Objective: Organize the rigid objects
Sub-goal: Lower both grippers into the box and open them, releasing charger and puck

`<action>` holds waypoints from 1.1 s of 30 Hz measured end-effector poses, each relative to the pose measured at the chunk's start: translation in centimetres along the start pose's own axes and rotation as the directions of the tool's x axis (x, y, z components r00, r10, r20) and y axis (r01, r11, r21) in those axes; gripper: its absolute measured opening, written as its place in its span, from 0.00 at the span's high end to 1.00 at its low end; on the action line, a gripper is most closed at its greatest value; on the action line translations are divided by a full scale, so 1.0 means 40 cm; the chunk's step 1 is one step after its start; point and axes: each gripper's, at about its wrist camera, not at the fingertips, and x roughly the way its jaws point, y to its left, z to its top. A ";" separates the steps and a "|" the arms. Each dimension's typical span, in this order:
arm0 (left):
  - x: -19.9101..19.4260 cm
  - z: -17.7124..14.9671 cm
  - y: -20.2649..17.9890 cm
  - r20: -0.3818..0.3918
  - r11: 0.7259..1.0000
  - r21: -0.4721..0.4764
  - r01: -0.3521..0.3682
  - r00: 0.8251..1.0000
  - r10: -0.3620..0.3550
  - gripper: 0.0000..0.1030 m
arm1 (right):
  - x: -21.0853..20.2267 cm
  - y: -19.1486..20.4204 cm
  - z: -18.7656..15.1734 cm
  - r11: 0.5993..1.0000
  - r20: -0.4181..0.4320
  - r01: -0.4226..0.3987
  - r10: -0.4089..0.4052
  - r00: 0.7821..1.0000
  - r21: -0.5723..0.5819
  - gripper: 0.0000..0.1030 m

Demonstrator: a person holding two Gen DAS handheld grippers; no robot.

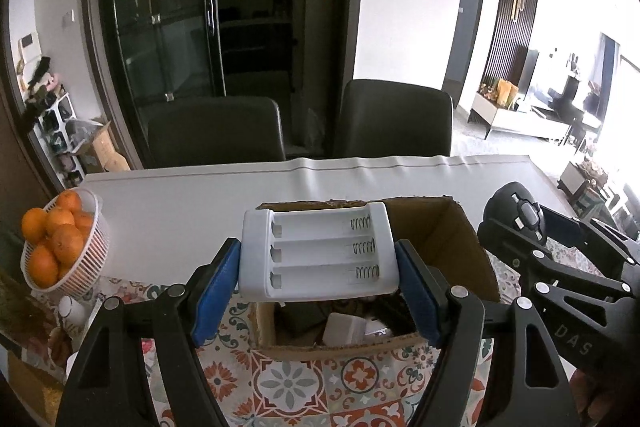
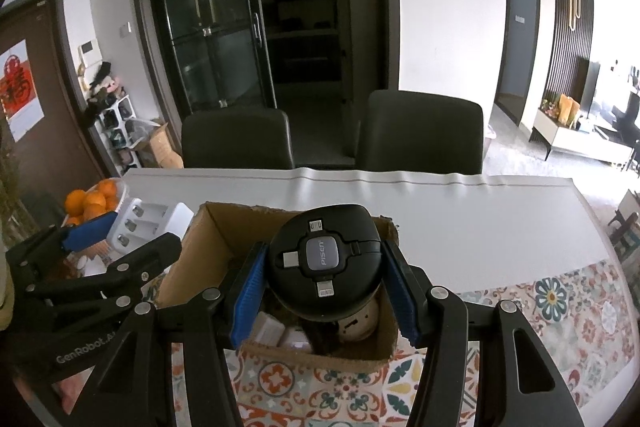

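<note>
The left gripper [image 1: 319, 285] has its jaws clamped on a white battery charger [image 1: 318, 253], the right gripper [image 2: 325, 301] on a round black cable adapter [image 2: 325, 261]. Both hang over the cardboard box [image 1: 460, 247] beneath the jaws. The smooth round adapter could slip and miss.

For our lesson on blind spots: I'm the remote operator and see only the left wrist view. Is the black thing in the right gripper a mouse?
Observer: No. The right gripper holds a round black cable hub marked PISEN.
Operator: Is it above the box?
Observer: Yes, it hangs over the open cardboard box.
Operator: What lies beneath it?
Observer: A pale round object, partly hidden.
Operator: Anything on the far left wall?
Observer: A red and white poster on a brown door.
</note>
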 end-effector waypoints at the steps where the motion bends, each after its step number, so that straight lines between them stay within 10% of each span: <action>1: 0.009 0.003 0.000 -0.005 1.000 0.001 0.001 1.000 -0.001 0.26 | 0.008 -0.001 0.002 1.000 -0.007 0.000 0.000 1.000 0.002 0.45; 33: 0.239 0.016 0.014 -0.267 0.999 0.044 0.000 0.964 0.012 0.26 | 0.272 -0.042 -0.004 0.999 -0.309 -0.034 0.039 0.950 0.021 0.45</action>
